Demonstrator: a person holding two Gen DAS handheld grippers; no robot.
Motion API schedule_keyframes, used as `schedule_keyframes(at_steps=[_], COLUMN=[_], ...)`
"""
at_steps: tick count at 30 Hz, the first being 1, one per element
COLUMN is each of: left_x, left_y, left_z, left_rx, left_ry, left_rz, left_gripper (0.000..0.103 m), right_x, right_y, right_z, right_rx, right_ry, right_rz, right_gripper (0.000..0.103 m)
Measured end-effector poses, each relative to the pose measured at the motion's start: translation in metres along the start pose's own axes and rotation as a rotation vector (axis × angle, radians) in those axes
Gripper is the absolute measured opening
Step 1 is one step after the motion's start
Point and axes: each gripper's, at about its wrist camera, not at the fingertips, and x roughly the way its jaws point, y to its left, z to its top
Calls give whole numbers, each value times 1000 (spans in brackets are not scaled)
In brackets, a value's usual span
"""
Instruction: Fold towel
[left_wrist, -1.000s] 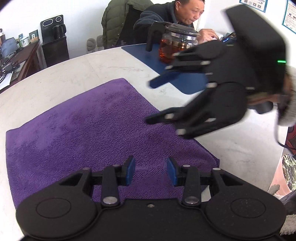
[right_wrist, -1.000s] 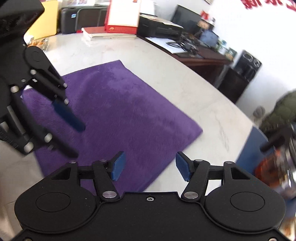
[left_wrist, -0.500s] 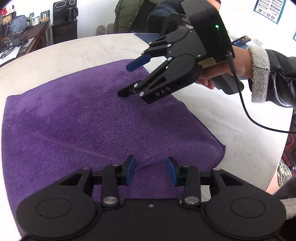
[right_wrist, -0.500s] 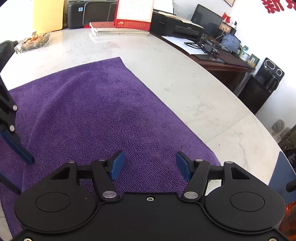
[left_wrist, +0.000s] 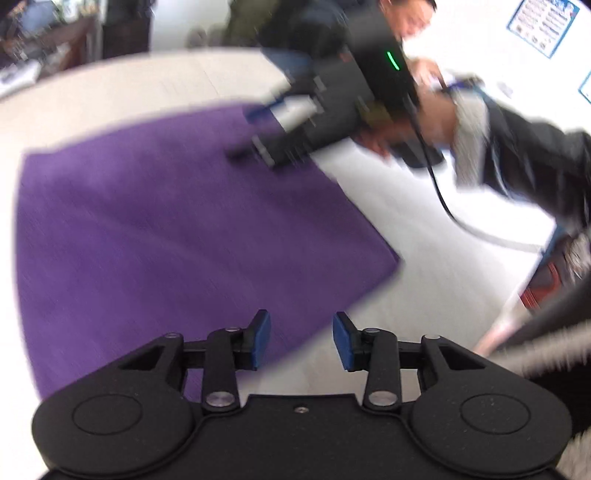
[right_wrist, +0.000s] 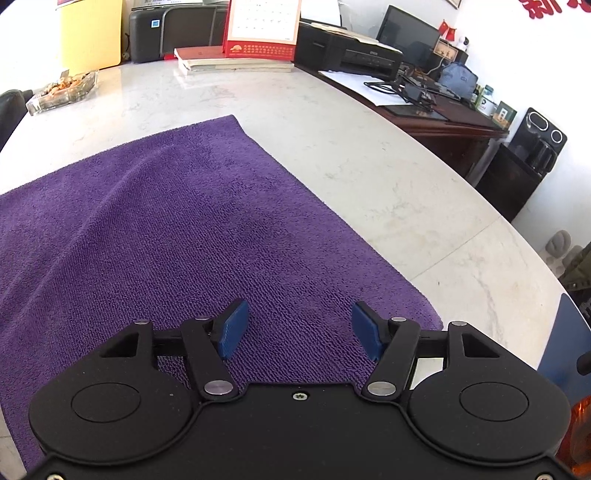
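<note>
A purple towel (left_wrist: 166, 236) lies spread flat on the pale marble table (left_wrist: 436, 266); it fills the right wrist view too (right_wrist: 177, 236). My left gripper (left_wrist: 301, 339) hangs open over the towel's near edge close to a corner, with nothing between its blue pads. My right gripper (right_wrist: 299, 328) stands open just above the towel near its right-hand corner, pads apart and empty. In the blurred left wrist view the right gripper (left_wrist: 255, 133) reaches over the towel's far corner, held by a hand in a dark sleeve (left_wrist: 524, 158).
A glass ashtray (right_wrist: 62, 92), books and a red calendar (right_wrist: 258, 33) and a printer (right_wrist: 347, 48) stand at the table's far end. A dark desk (right_wrist: 443, 114) lies beyond the table's edge. A blue mat (right_wrist: 565, 350) lies at the right. A person sits behind the table.
The left wrist view has swung right, so the towel's near corner and bare table now show under my left gripper. My right gripper came down over the towel, then held still.
</note>
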Motion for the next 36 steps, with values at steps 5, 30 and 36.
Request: schedule_keyframes(at_steps=[5,30,36], left_x=[17,-37,-65], left_y=[35,60,63], left_z=[-1,-55,-77], left_rx=[-72,-104,-164], left_ry=[19,-31,43], left_rz=[124,321,409], left_gripper=[33,35,34], right_x=[1,4,4], right_y=[1,4,2], right_z=[1,5,2], right_rx=[-3,-14,-3], right_ry=[4,19,10], right_rz=[-7,-27,-25], right_gripper=[62,63,64])
